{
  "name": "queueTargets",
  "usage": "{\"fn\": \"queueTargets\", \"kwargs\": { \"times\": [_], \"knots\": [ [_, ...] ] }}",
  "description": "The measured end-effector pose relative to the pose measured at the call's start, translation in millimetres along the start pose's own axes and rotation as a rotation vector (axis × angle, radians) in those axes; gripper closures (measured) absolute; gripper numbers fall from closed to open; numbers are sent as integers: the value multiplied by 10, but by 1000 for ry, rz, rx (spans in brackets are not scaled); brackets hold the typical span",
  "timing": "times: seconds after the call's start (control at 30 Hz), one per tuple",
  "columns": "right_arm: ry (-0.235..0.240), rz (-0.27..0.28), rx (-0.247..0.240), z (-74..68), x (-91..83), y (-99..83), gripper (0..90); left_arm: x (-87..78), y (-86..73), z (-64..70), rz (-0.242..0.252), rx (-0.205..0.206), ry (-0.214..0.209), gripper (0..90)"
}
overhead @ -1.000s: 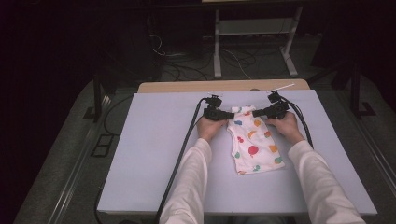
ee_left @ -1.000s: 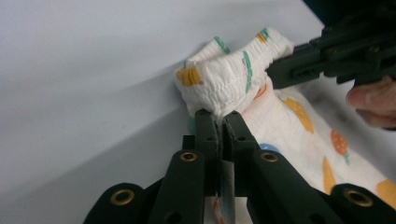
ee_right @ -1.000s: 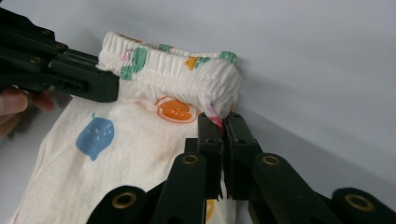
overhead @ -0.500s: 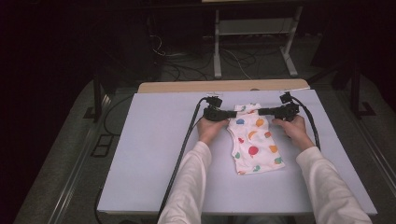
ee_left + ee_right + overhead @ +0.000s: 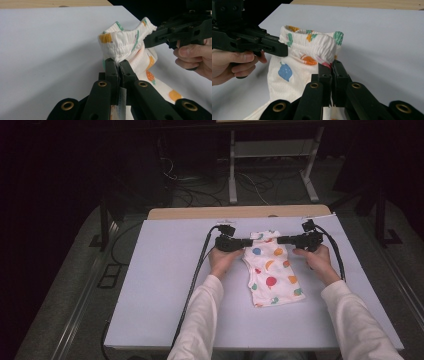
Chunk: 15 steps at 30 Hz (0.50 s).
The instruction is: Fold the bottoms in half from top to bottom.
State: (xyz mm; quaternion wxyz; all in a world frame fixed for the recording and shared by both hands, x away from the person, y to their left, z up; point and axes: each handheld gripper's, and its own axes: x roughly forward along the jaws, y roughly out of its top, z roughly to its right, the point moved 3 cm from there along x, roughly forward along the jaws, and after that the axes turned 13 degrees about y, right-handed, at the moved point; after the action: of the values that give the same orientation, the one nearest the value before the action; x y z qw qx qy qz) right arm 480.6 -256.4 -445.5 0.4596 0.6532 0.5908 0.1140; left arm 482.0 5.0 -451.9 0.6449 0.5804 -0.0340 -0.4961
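A small white garment [image 5: 272, 270] with coloured fruit prints lies on the white table top [image 5: 165, 285], its elastic waistband [image 5: 125, 42] lifted at the far end. My left gripper [image 5: 246, 242] is shut on the waistband's left corner, with cloth pinched between the jaws in the left gripper view [image 5: 118, 62]. My right gripper [image 5: 280, 240] is shut on the waistband's right corner [image 5: 329, 53], the cloth bunched just above its jaws [image 5: 331, 65]. The two grippers face each other across the band, with the lower part of the garment flat on the table toward the person.
A wooden strip [image 5: 240, 212] runs along the table's far edge. Black cables [image 5: 197, 270] trail from the left gripper down the table, and another cable [image 5: 337, 257] loops by the right hand. A white metal stand [image 5: 272, 155] is on the dark floor beyond.
The right gripper has moved to the right, away from the left one, stretching the waistband wider. The left gripper has stayed nearly in place.
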Motion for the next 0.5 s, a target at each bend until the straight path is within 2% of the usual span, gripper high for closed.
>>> {"fn": "queueTargets", "kwargs": {
  "times": [0.2,0.5],
  "knots": [
    [11,7,-9,-64,-49,-8,861,-62,-31,71,16,17,-14,868],
    [12,-11,-39,-165,-102,-102,860,-153,-47,157,26,52,-35,868]
  ]
}}
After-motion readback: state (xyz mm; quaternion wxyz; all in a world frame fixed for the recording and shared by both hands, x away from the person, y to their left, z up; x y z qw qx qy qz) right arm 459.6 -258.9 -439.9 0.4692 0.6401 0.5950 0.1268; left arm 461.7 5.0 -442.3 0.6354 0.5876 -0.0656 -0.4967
